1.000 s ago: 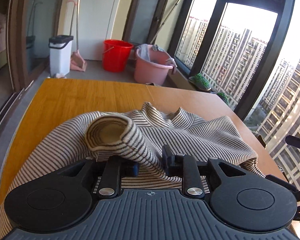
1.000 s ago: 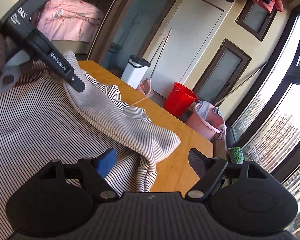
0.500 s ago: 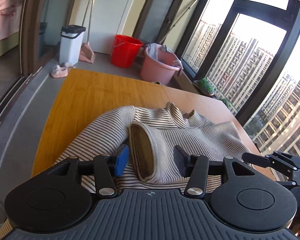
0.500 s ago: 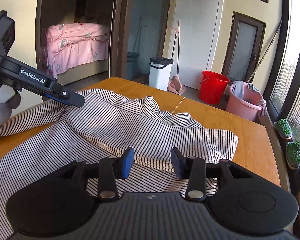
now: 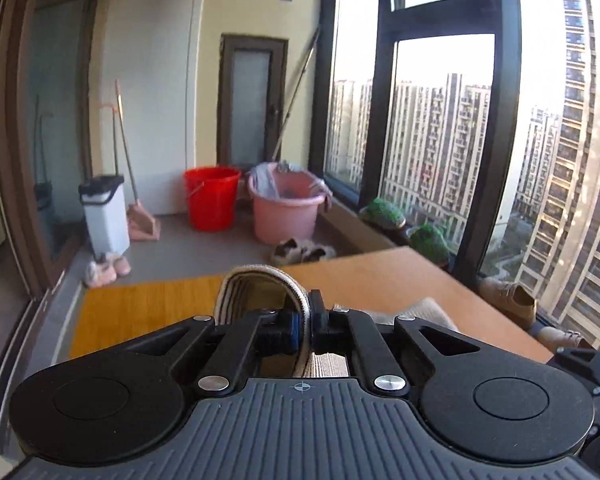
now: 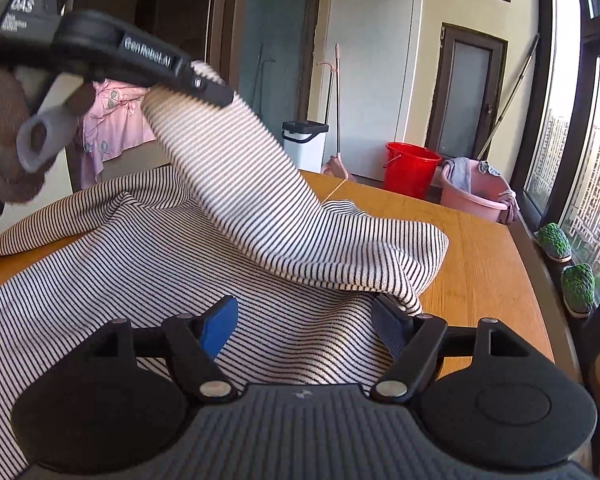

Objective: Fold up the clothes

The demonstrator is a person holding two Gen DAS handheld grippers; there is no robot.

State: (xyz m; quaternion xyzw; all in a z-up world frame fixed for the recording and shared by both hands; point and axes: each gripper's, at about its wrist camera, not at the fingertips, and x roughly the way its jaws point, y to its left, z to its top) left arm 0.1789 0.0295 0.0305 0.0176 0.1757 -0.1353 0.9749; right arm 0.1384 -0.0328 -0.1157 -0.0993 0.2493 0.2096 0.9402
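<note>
**Cuff pinched, sleeve lifted off the sweater**

Left gripper (image 5: 305,326) clamped on the cuff (image 5: 260,284); jaws just closed, fabric between them. Sleeve (image 6: 236,184) hangs raised above the sweater (image 6: 100,264), which lies on the table (image 6: 484,248). Right gripper (image 6: 306,322) low over the body, jaws wide, just opening, pads not pressing cloth.

Risk, my guess: thin pinch at the cuff edge could slip; nothing pins the body, so it may drag and bunch.

Left view shows the pinch up close. Only the right view shows the draped sleeve and body.
</note>
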